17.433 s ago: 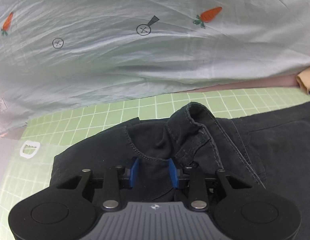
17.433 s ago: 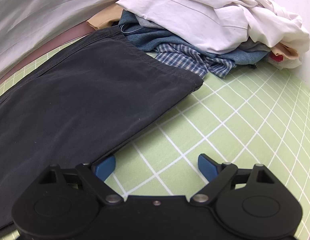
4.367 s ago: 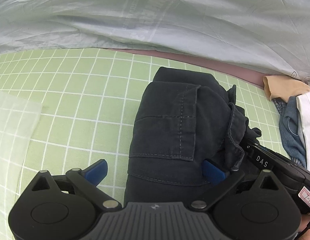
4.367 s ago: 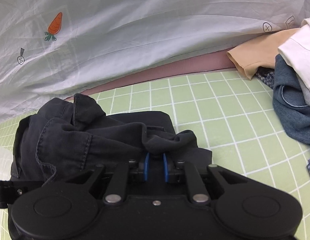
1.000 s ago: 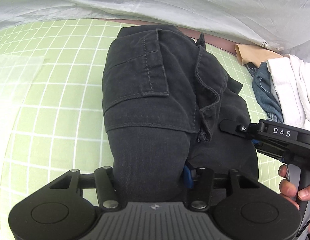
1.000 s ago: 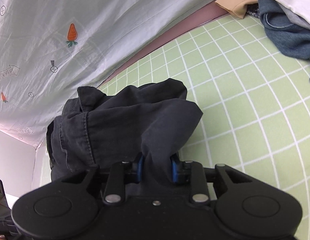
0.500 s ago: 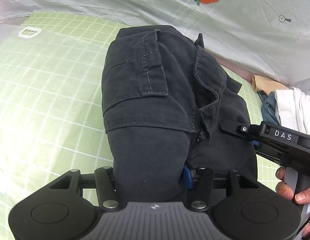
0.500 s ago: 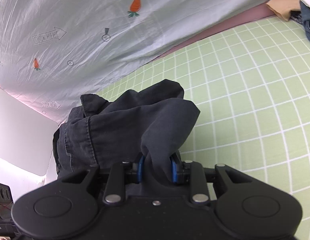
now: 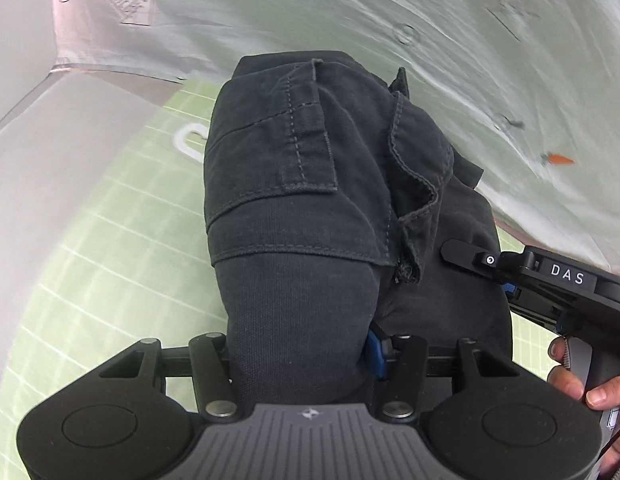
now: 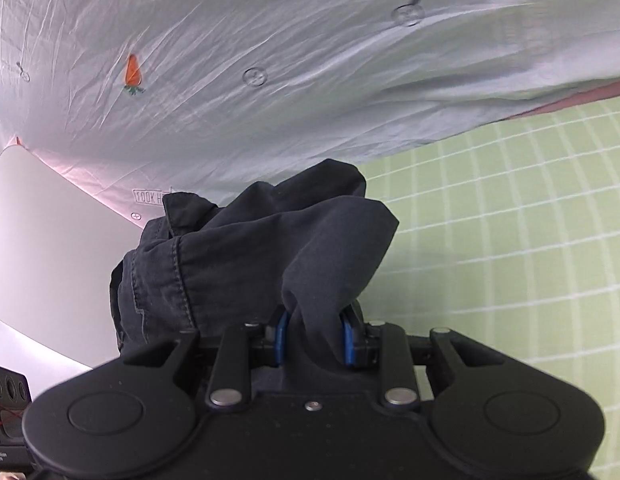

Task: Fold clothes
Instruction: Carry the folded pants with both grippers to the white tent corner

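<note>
The folded black trousers (image 9: 302, 208) fill the middle of the left wrist view, held off the green grid mat (image 9: 110, 264). My left gripper (image 9: 302, 354) is shut on their near folded end; only its right blue pad shows. My right gripper (image 10: 314, 338) is shut on a bunched fold of the same black trousers (image 10: 246, 256). The right gripper's body also shows in the left wrist view (image 9: 549, 280), at the bundle's right side.
A pale sheet with carrot prints (image 10: 310, 72) hangs behind the mat. A white board (image 10: 38, 248) stands at the left. The green grid mat (image 10: 509, 240) stretches to the right.
Both grippers have carried the trousers bundle to the left along the mat. The pile of other clothes has left both views and the white board at the left has come closer.
</note>
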Demonstrator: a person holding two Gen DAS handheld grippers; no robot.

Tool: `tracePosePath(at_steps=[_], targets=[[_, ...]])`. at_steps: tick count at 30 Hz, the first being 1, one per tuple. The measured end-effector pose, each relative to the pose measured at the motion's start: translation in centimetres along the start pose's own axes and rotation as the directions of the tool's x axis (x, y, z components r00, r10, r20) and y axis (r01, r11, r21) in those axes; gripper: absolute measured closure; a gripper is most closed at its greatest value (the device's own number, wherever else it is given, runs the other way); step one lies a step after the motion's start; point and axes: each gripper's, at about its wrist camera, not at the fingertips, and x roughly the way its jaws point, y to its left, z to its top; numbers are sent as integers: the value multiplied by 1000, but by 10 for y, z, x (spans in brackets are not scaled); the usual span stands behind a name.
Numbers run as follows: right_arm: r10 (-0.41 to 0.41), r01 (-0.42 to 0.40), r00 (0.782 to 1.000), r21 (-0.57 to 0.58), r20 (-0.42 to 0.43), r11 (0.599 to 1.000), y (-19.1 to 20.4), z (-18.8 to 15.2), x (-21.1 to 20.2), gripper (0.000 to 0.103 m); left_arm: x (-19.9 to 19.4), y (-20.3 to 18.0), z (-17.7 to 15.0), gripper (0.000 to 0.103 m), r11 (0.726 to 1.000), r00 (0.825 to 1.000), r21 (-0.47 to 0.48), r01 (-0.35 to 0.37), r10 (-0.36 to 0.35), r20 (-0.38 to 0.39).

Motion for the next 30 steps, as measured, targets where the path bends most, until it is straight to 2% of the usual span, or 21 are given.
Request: tracePosePath(at_steps=[4,8,10,12,14,17,18,20,25,26,28,30], targets=[[30,-33,998,-71,-52,997,74,28,90,75,4,82,63,49,997,1000,-81,-21,21,6],[133,-137,988,-44,-73,990,128,47,167,76,21,148,113,48,987,997,-145,-68,73,28],[106,-115,991,-104,-81,988,158,55,204,76,38,180,134,48,977,996,-196,-84,90,26],[42,-61,993,-187,-107,980,175,54,236,77,48,200,140,46,975,994,-198,-102,106,8],[-39,5,990,-250,-134,968,185,51,265,76,50,217,141,38,976,993,-184,-116,117,-5],[-117,81,986,-274,-117,958,174,35,271,60,51,221,139,30,980,989,-135,-147,150,13],[-115,82,986,-251,-118,964,167,31,268,51,51,217,139,25,977,983,-112,-179,183,20],[-89,63,984,-163,-155,985,150,25,263,43,52,212,141,23,974,978,-101,-204,207,13],[3,2,979,22,-206,1000,119,3,260,40,50,208,149,23,964,969,-101,-246,247,-10],[14,-6,981,43,-192,999,116,-2,260,40,48,210,149,23,963,969,-105,-246,247,-12],[10,6,982,80,-188,997,118,-4,262,42,47,212,150,23,961,968,-111,-252,253,-6],[19,6,982,129,-188,992,120,-6,263,47,44,214,150,23,955,962,-117,-272,274,5]])
